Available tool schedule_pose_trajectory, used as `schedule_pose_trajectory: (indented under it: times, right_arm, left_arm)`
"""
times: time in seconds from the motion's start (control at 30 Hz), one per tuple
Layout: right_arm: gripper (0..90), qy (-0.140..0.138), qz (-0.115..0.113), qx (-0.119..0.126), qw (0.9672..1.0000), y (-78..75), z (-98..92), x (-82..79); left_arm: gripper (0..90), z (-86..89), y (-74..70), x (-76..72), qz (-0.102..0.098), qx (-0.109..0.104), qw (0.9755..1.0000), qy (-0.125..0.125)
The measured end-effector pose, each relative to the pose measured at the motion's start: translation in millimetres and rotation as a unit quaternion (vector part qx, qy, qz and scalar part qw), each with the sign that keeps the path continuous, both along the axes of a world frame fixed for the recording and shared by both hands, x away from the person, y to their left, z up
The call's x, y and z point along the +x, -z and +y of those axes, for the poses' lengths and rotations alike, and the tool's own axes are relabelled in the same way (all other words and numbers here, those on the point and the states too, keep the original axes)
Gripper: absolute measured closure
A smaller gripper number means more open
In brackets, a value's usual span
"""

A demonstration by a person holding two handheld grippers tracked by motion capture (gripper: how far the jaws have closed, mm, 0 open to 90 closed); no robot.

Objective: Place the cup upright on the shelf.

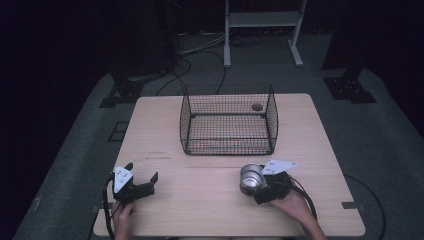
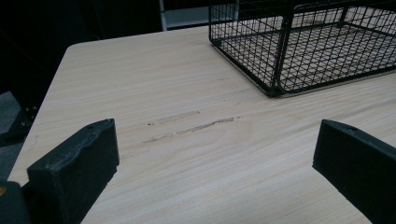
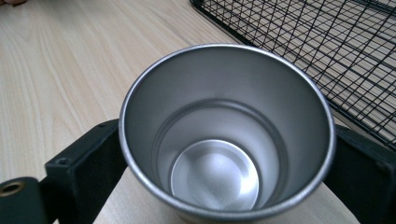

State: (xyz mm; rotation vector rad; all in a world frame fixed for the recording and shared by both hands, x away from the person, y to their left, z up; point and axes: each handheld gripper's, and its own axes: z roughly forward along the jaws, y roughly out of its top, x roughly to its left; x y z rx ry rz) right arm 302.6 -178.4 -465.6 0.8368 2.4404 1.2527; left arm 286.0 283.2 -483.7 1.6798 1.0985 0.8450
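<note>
Steel cup (image 3: 227,135), empty and upright with its mouth open to the camera, sits between the two black jaws of the right gripper (image 3: 224,168), one jaw pressed to each side of its wall, so this gripper is clamped on it. In the high view the same cup (image 1: 251,178) stands at the near right part of the wooden table (image 1: 200,200), held by the right gripper (image 1: 257,186), whose grey three-cornered plate lies just above the person's right hand (image 1: 292,202); a cable loops off to the right of it. Whether the cup's base touches the tabletop or is raised just off it cannot be told. Just beyond the cup, toward the far side of the table, stands a black wire basket (image 1: 228,122), open at the top, with a small dark round object (image 1: 257,106) near its far right corner; its mesh also runs across the upper right of the right gripper view (image 3: 327,56). At the near left of the table the left gripper (image 1: 142,184) rests in the left hand (image 1: 121,212), jaws spread wide apart with nothing between them. Its own camera shows those jaws of the left gripper (image 2: 215,158) over bare wood with faint scuff marks (image 2: 191,123), and the basket (image 2: 299,46) farther off to the upper right.
</note>
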Motion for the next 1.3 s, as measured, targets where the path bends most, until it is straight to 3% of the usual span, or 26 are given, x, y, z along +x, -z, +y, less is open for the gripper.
schedule_pose_trajectory:
  times: [0.17, 0.5, 0.73, 1.07, 1.3]
  right_arm:
    - [13.3, -0.001, 0.006, 0.013, 0.9999, -2.1, -1.9, 0.6]
    - [16.4, -0.004, 0.008, 0.002, 1.0, -6.9, -2.3, 2.3]
    - [17.9, -0.008, 0.01, 0.029, 0.9995, -28.8, -16.2, 1.8]
    - [17.9, -0.014, 0.012, 0.048, 0.9986, -54.7, -31.2, 6.7]
    - [17.9, -0.015, 0.01, 0.045, 0.9988, -65.6, -30.2, 10.1]
  left_arm:
    - [0.0, -0.1, 0.0, 0.0, 0.0, 0.0, 1.0, 0.0]
    - [0.0, -0.2, 0.0, -0.1, 0.0, 0.0, 1.0, 0.0]
    - [0.0, -0.6, 0.1, -0.2, 0.0, 0.001, 1.0, 0.0]
    - [0.0, -0.6, 0.1, -0.2, 0.0, 0.001, 1.0, -0.001]
    - [0.0, -0.8, 0.2, -0.3, 0.0, 0.001, 1.0, 0.0]
